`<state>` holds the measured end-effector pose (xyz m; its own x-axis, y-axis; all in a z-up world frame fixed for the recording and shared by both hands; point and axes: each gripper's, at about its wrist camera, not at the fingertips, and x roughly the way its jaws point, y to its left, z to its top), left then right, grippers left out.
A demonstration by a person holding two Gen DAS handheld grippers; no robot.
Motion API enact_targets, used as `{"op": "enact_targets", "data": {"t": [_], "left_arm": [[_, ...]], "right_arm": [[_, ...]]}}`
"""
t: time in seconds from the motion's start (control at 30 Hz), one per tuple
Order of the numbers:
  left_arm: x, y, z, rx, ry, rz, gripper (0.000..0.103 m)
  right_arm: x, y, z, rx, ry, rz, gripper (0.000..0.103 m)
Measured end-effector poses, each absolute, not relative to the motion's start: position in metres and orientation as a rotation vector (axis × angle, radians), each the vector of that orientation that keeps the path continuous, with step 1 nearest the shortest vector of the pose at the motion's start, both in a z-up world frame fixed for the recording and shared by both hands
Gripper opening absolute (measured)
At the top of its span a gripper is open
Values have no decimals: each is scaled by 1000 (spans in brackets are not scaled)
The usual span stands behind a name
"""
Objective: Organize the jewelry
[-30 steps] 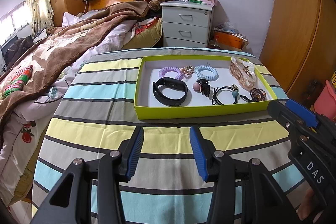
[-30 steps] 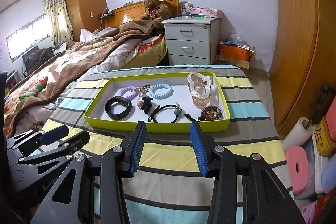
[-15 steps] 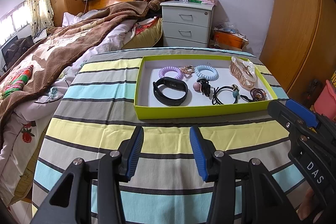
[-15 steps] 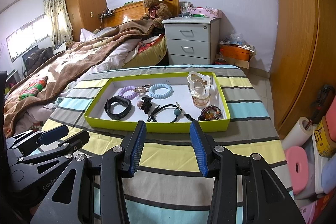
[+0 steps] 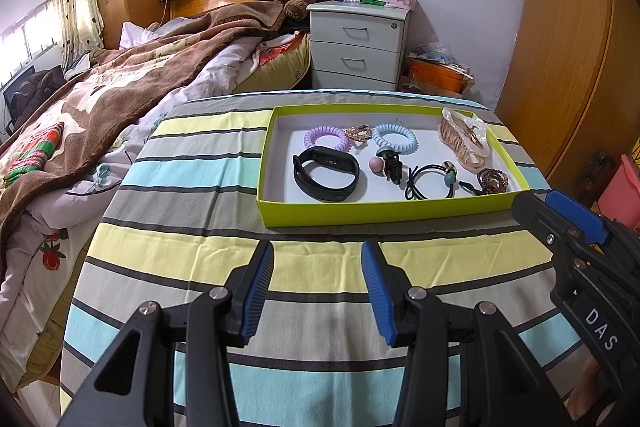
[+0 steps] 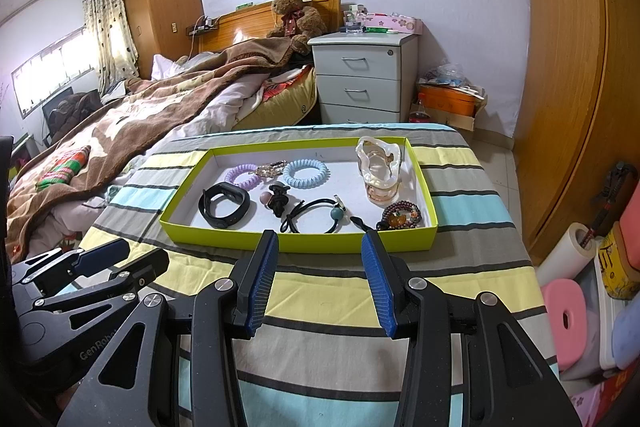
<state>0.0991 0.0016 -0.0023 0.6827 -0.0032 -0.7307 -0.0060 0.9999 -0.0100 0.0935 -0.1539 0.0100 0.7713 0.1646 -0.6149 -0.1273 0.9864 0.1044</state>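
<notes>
A lime-green tray [image 5: 384,213] [image 6: 296,242] lies on the striped cloth. In it are a black wristband [image 5: 325,179] [image 6: 224,205], a purple coil hair tie [image 5: 326,137], a blue coil hair tie [image 5: 394,137] [image 6: 306,173], a black hair elastic [image 5: 430,181] [image 6: 316,215], a bead bracelet [image 5: 492,180] [image 6: 400,215] and a clear hair claw [image 5: 464,139] [image 6: 378,169]. My left gripper [image 5: 318,287] is open and empty, short of the tray's near wall. My right gripper [image 6: 320,283] is open and empty, just before the tray's near wall.
The striped table [image 5: 192,227] stands beside a bed with a brown blanket [image 5: 100,99] on the left. A white nightstand [image 5: 356,43] stands behind. A wooden wardrobe [image 6: 580,67] is on the right, with pink and white items [image 6: 572,311] on the floor.
</notes>
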Motion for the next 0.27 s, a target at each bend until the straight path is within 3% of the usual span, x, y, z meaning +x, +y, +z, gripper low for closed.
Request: {"op": "enact_targets", "data": {"t": [0.27], "left_arm": [[99, 2, -3, -12, 821, 2, 47]], "right_arm": [[93, -154, 10, 58, 671, 158, 44]]}}
